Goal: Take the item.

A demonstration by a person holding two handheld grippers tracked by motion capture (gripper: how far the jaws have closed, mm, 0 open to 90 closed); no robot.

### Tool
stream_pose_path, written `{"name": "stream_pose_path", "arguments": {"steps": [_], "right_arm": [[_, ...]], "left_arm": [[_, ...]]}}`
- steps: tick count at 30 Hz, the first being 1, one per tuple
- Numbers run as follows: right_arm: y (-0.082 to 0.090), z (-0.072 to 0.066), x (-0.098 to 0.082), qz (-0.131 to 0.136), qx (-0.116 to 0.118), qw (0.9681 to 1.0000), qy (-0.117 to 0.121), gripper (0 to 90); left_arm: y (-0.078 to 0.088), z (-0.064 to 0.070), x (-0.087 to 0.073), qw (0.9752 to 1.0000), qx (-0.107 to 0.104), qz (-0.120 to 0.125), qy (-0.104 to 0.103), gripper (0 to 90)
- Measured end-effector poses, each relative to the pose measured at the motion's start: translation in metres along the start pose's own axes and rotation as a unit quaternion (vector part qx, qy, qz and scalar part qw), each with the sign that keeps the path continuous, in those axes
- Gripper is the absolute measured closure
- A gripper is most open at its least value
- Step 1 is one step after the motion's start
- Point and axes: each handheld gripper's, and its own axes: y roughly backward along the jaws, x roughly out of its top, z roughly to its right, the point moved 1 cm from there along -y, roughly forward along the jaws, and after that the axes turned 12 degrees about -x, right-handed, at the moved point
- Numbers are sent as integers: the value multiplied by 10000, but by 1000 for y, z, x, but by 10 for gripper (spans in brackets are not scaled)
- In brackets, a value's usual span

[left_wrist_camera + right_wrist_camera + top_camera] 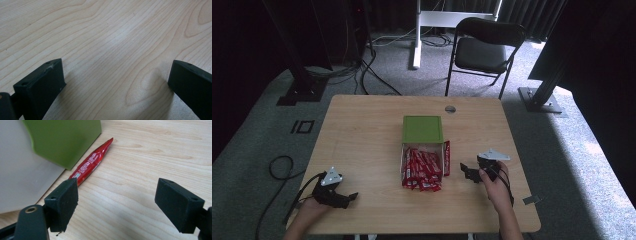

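Observation:
A green-topped box [422, 129] lies at the table's middle with its clear mouth toward me, and several red wrapped bars [421, 170] spill from it in a heap. One more red bar [446, 157] lies along the box's right side. In the right gripper view that red bar [91, 162] runs beside the green box [65, 140], beyond the left jaw. My right gripper [469, 172] rests just right of the heap and stands open, with bare wood between the jaws [116, 205]. At the front left my left gripper [349, 196] is open over bare wood [116, 80].
The wooden table [362, 125] has a round cable hole [450, 108] at the back. A small grey clip [532, 200] sits at its right front edge. A black folding chair [484, 47] stands behind the table, and cables lie on the floor at the left.

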Motion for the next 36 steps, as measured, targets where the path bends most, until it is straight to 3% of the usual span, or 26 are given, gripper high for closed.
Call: {"name": "stream_pose_path", "arguments": {"steps": [5, 14, 19, 24, 32, 36], "right_arm": [[5, 5, -8, -20, 40, 10000, 76, 184], [17, 26, -24, 16, -221, 9995, 207, 180], [23, 38, -34, -174, -230, 9990, 346, 179], [28, 45, -43, -248, -200, 9985, 450, 167], [32, 48, -55, -333, 88, 9971, 672, 137], [32, 48, -60, -399, 164, 9969, 658, 136]], "left_arm": [[0, 0, 0, 10000, 0, 0, 0, 15], [0, 0, 0, 10000, 1, -14, -19, 15], [0, 0, 0, 10000, 0, -15, -19, 15], [0, 0, 0, 10000, 1, -14, -20, 15], [0, 0, 0, 10000, 2, -13, -20, 15], [0, 0, 0, 10000, 2, -10, -20, 15]]}}
